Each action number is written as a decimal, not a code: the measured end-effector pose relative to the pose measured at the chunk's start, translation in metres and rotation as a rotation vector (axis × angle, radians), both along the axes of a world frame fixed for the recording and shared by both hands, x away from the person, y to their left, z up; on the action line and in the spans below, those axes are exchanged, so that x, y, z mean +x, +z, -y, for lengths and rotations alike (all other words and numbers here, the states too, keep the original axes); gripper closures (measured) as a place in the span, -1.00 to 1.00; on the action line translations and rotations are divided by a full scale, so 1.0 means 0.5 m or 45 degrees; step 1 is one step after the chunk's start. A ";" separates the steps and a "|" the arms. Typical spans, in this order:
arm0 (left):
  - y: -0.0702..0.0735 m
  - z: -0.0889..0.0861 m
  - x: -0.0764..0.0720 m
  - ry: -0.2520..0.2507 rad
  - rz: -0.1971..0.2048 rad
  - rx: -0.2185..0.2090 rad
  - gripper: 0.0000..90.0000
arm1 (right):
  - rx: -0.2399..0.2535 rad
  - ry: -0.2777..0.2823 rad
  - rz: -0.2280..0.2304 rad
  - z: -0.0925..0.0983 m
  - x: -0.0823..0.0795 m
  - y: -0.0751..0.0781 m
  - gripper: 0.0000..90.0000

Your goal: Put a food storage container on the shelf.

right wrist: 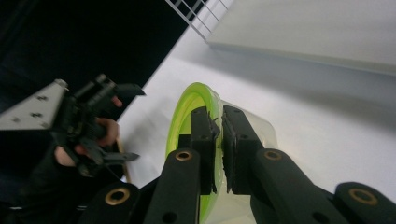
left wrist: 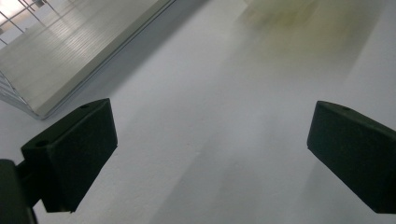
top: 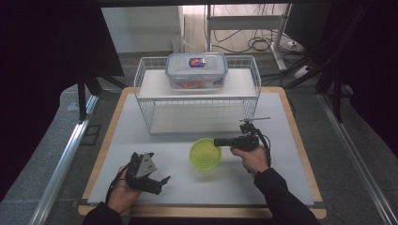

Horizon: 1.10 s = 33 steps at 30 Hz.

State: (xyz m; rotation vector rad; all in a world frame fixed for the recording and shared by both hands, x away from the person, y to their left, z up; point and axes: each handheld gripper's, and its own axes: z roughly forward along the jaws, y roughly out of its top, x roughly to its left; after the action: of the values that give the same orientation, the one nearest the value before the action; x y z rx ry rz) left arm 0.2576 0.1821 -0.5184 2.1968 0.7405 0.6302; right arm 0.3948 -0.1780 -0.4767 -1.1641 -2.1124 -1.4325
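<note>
A lime-green translucent bowl (top: 205, 153) is at the middle of the white mat. My right gripper (top: 217, 141) reaches in from the right and is shut on the bowl's rim. In the right gripper view the two jaws (right wrist: 219, 126) pinch the green rim (right wrist: 184, 109), one pad inside and one outside. My left gripper (top: 162, 184) is held low at the front left, apart from the bowl. Its jaws (left wrist: 210, 144) stand wide open over bare mat. The right gripper view also shows the left gripper (right wrist: 135, 123) farther off, in a hand.
A white wire rack (top: 145, 84) stands at the back of the mat, and its shelf board (left wrist: 70, 51) shows in the left gripper view. A clear lidded box (top: 196, 70) with orange contents sits on top. The mat lies on a wooden board (top: 300, 140) with metal rails beyond.
</note>
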 end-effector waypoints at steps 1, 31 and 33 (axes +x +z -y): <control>0.000 0.000 0.000 0.002 0.001 -0.002 -0.97 | 0.002 0.000 0.003 0.001 0.000 0.003 0.87; 0.015 -0.019 0.001 0.017 -0.019 -0.156 -0.99 | 0.215 -0.071 0.097 0.010 0.018 0.236 0.87; 0.015 -0.020 0.002 0.010 -0.019 -0.142 -0.99 | 0.230 -0.076 0.101 0.009 0.024 0.257 0.87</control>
State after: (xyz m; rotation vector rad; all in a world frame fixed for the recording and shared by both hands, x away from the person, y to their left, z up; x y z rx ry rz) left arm 0.2586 0.1921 -0.5107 2.0994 0.7735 0.5637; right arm 0.4068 -0.1824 -0.3482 -1.1258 -1.9653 -1.6838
